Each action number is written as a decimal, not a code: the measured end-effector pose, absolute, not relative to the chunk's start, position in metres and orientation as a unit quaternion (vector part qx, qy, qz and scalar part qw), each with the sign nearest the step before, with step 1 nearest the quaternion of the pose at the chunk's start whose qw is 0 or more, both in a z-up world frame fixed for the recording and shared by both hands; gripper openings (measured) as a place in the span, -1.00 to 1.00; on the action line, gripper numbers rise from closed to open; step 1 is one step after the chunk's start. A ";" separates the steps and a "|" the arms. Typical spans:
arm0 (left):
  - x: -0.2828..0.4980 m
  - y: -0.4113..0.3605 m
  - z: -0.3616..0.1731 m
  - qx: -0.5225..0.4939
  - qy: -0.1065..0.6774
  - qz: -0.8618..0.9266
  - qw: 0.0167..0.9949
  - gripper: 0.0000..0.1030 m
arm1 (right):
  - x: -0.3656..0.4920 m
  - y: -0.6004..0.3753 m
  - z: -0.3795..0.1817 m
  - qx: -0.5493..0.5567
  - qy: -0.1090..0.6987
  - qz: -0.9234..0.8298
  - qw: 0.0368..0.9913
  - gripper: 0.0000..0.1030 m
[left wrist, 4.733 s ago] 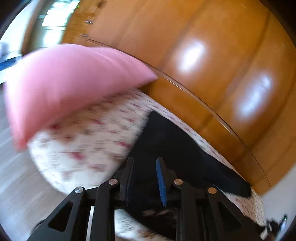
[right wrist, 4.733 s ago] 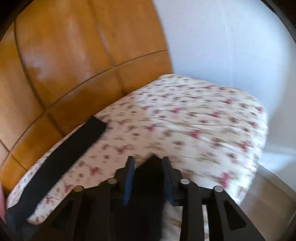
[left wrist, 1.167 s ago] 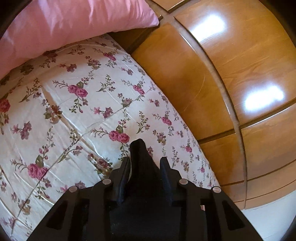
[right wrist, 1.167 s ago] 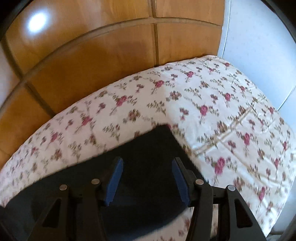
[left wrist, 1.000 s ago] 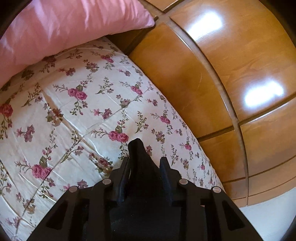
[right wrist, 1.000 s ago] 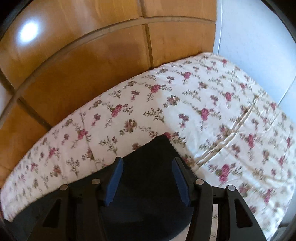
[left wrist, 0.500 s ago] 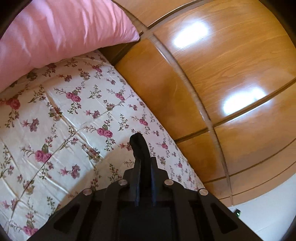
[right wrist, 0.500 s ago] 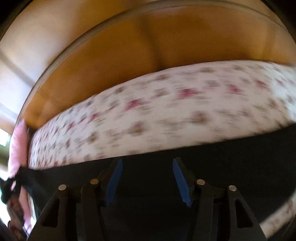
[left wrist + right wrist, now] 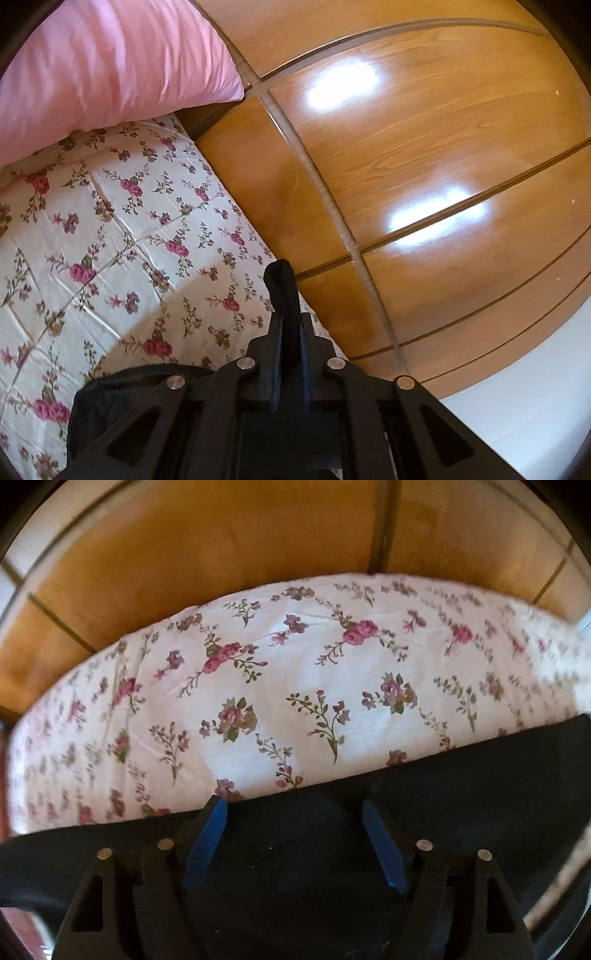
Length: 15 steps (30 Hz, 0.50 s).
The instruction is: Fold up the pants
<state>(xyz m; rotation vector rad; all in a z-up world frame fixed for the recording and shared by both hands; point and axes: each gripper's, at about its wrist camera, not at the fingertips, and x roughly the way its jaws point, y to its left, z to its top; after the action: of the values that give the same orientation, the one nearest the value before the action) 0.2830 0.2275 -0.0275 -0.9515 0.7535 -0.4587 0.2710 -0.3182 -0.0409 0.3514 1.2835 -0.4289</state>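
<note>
Between left gripper (image 9: 290,325) fingers, soft dark pants (image 9: 282,291) bunch.

Black pants (image 9: 282,291) — bunched corner pinched between left fingers (image 9: 275,343); broad dark panel (image 9: 461,775) spread beneath splayed right fingers (image 9: 207,830).

The left hand-held gripper (image 9: 289,328) is clamped tight, while the right hand-held gripper (image 9: 295,812) is spread wide.

No readable text — none anywhere
</note>
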 end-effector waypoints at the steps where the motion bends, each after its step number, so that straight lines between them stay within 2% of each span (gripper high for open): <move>1: 0.279 0.228 -0.027 -0.443 0.349 -0.215 0.797 -0.86 | 0.269 -0.313 -0.039 0.148 0.586 -0.197 0.772 0.18; 2: 0.277 0.229 -0.027 -0.444 0.349 -0.218 0.796 -0.86 | 0.268 -0.310 -0.037 0.140 0.580 -0.193 0.779 -0.22; 3: 0.275 0.229 -0.027 -0.443 0.349 -0.220 0.796 -0.86 | 0.265 -0.305 -0.033 0.133 0.575 -0.185 0.786 -0.70; 4: 0.272 0.229 -0.026 -0.440 0.348 -0.220 0.798 -0.86 | 0.262 -0.302 -0.029 0.127 0.571 -0.176 0.792 -0.86; 7: 0.260 0.230 -0.021 -0.441 0.335 -0.232 0.800 -0.86 | 0.240 -0.305 -0.014 0.150 0.554 -0.155 0.804 -0.99; 15: 0.208 0.235 -0.006 -0.439 0.307 -0.261 0.803 -0.86 | 0.165 -0.321 0.021 0.226 0.489 -0.104 0.836 -0.97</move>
<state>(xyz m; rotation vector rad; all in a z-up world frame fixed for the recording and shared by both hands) 0.2081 0.2347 -0.0055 -0.9411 0.6577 -0.5602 0.1651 -0.3210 0.0208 0.4786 1.0344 -0.2206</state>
